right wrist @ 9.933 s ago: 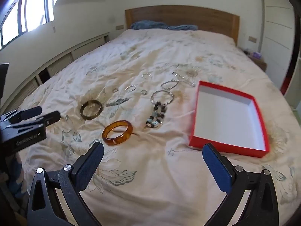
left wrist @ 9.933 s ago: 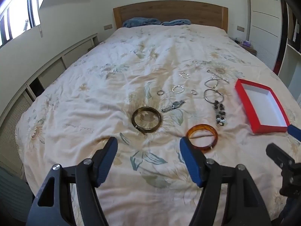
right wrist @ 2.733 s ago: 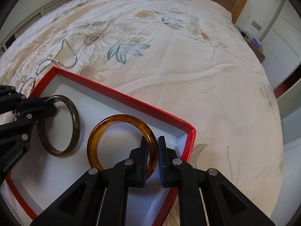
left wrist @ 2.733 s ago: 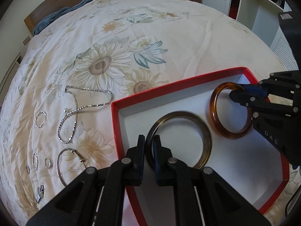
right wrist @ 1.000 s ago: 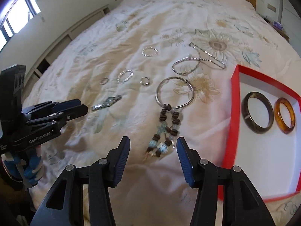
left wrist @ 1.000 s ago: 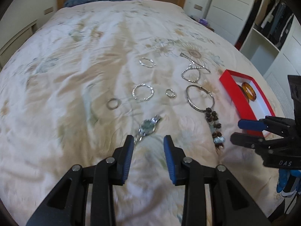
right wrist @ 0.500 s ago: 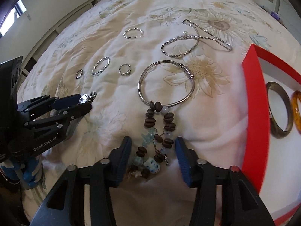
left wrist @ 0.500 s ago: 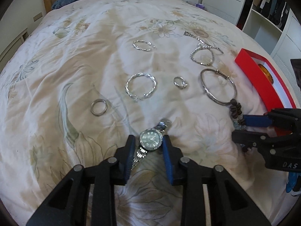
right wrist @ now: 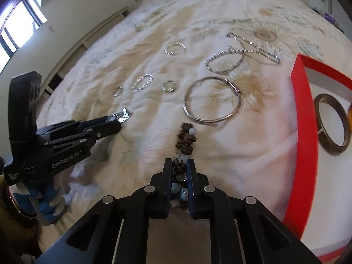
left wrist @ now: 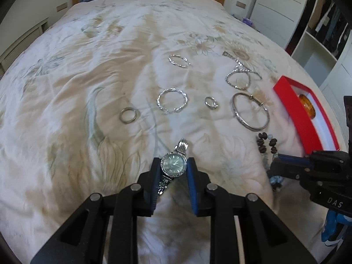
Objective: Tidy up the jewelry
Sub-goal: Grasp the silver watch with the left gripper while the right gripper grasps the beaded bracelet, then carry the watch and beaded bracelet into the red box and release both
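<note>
On the bed (left wrist: 88, 92), the left claw (left wrist: 173, 167) has just been closing and now pinches the watch (left wrist: 174, 166) by its case. Right of it, the right claw (right wrist: 179, 171), also just closing, clamps the beads (right wrist: 186, 143). Far right, the box (right wrist: 302, 132) holds two bangles (right wrist: 332, 124).

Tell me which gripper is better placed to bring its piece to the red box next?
Right gripper: it pinches the beaded bracelet beside the red box; the left gripper's watch lies farther away.

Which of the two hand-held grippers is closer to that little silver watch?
Left. The left hand-held gripper has the watch between its fingers; the right hand-held gripper is off to the side, at the beaded bracelet.
</note>
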`<state>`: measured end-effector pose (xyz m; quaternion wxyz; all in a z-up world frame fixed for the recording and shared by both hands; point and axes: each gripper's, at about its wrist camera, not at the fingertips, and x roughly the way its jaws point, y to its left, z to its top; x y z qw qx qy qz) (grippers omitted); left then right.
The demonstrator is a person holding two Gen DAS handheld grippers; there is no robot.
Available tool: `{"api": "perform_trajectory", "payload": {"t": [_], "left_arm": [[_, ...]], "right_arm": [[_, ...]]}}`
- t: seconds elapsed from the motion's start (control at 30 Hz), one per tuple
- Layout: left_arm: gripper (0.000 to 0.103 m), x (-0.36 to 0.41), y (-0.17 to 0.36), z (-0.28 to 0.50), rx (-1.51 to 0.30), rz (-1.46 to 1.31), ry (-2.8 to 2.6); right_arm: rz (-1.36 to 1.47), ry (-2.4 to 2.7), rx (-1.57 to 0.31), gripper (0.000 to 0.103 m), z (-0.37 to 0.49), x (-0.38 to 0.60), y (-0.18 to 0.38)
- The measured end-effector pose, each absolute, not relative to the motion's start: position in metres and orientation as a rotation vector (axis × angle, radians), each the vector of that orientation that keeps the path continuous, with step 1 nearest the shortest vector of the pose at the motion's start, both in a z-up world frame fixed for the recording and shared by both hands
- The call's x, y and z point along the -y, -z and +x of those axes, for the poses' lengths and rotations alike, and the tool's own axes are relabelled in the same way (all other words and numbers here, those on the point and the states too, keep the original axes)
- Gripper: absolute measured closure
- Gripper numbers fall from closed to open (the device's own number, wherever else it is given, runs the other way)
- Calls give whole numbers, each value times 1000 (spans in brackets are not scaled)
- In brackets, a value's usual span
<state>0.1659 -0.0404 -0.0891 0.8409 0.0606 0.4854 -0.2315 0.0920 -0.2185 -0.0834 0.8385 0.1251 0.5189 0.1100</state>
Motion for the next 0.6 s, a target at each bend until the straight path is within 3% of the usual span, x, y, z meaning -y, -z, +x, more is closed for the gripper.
{"api": "perform_trajectory", "payload": {"t": [0.6], "left_arm": [[81, 4, 0, 79, -896, 52, 455]], "right_arm": [[228, -277, -919, 91, 11, 200, -17]]}}
